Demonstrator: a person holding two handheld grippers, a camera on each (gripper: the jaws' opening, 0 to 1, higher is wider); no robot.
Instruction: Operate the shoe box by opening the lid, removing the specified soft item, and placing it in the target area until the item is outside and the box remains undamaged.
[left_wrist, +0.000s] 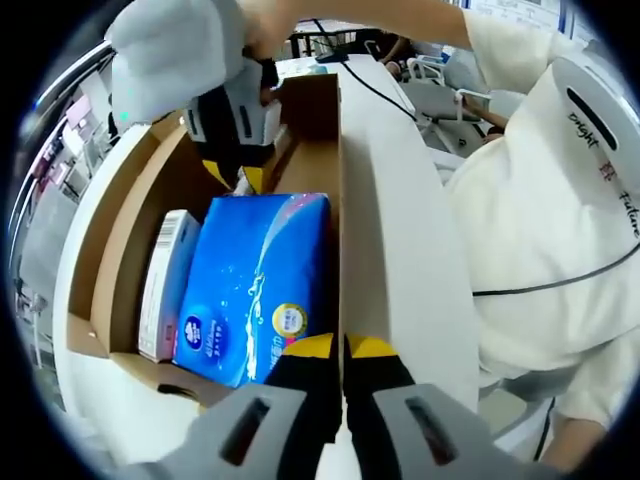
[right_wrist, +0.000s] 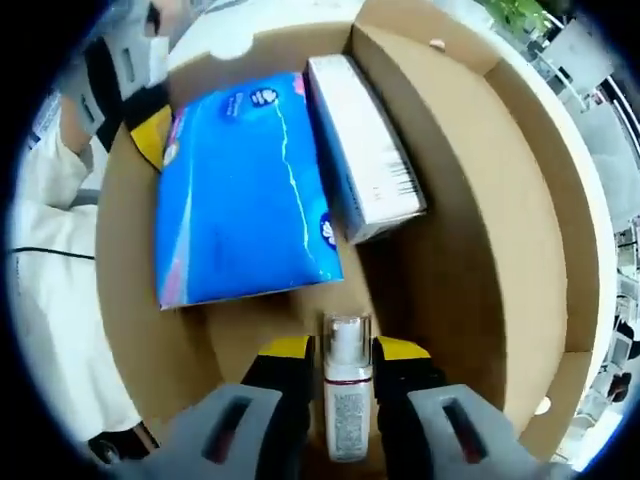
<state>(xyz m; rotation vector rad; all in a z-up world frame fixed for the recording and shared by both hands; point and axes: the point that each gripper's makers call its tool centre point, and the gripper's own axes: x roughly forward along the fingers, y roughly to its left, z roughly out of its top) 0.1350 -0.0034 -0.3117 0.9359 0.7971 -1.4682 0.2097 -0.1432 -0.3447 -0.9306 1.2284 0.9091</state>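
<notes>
In the right gripper view, the right gripper is clenched on a small white spray bottle with a clear cap, held upright between its yellow-tipped jaws just inside the open shoe box. Beyond it, on the brown cardboard floor of the box, lies the soft item, a glossy blue tissue pack with white swirl print and a round logo, touching a white carton alongside. In the left gripper view, the left gripper has its jaws pressed together on the box's near wall just beside the pack, with a person's cream sleeve farther off.
</notes>
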